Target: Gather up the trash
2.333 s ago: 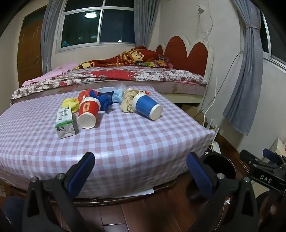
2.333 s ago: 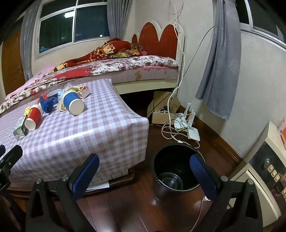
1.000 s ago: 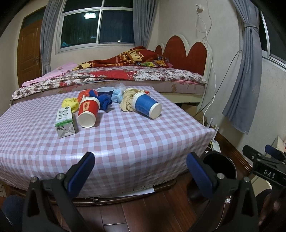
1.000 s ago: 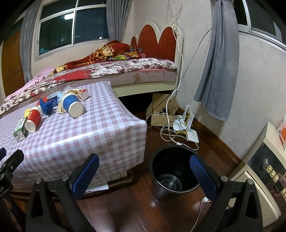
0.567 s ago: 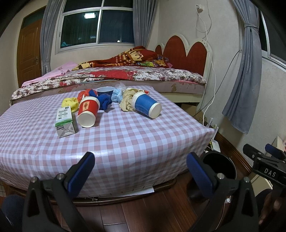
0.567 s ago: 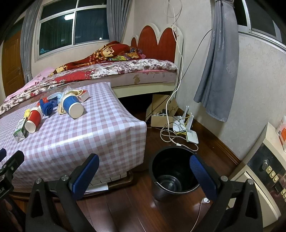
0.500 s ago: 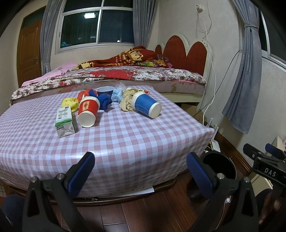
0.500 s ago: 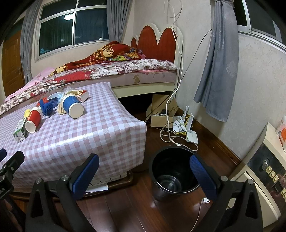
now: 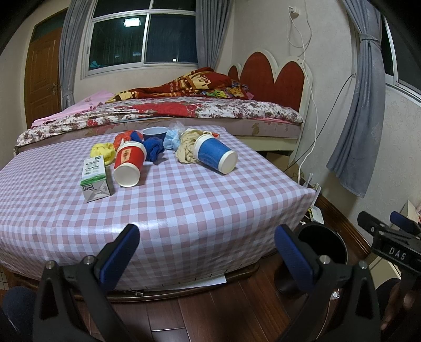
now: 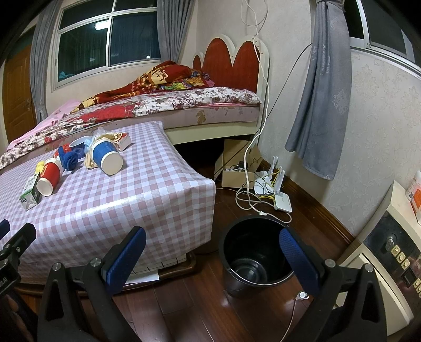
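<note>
Both wrist views are lit by warm, fairly dim indoor light; the window (image 9: 143, 39) is black outside and mirrors 1 ceiling lamp (image 9: 133, 21) as a small bright patch. The glossy checked tablecloth (image 9: 184, 200) carries soft glare near its front edge, and the wooden floor (image 10: 200, 302) shows dull reflections. Shadows are short and soft. Fisheye distortion bows walls and curtains, with black vignetting in all 4 corners. Focus is sharp overall.

A red cup (image 9: 129, 164), a blue cup (image 9: 214, 155) and a green-white carton (image 9: 95, 179) are laid on their sides on the checked table (image 9: 184, 205). Crumpled scraps (image 9: 154, 150) are piled behind them. A black bin (image 10: 254, 263) is stood upright beside the table.
</note>
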`<state>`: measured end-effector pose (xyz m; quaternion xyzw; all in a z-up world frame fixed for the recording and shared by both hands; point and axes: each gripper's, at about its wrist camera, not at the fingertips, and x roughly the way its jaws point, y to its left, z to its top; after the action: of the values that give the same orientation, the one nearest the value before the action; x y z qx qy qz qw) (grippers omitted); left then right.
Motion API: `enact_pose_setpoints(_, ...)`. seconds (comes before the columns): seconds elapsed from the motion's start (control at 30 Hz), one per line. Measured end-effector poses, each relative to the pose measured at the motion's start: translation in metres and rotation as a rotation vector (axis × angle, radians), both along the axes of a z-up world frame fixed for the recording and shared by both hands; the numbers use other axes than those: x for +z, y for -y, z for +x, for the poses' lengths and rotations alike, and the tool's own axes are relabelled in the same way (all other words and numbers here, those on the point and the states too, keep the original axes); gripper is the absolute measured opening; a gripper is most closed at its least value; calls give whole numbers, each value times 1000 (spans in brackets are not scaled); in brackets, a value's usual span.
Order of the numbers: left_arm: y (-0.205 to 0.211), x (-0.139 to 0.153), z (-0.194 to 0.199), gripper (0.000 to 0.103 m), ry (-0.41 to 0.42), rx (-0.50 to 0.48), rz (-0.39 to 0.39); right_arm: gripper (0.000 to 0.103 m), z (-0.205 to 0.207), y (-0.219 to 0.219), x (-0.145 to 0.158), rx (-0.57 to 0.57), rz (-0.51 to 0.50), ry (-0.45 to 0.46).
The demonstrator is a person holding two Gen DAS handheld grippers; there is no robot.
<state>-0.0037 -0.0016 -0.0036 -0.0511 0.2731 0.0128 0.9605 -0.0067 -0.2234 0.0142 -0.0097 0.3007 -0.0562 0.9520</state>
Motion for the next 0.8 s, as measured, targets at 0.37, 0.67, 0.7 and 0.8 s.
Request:
enact_pose_setpoints(0.37,1,0,-1,102,-1,-1,1,102,0,-1,0,0,-2,-1)
enact_pose_setpoints(0.67,2,-1,-1,102,-5,-1,3,102,0,-1,0,7,-1,-5)
enact_pose_setpoints(0.7,1,-1,-1,102,-2,-1,2,102,1,-2,-1,11,0,-6)
enact_pose_setpoints(0.8,-3,-2,3,102,-9,14,4,102,4,-5,-2,44,11,-12)
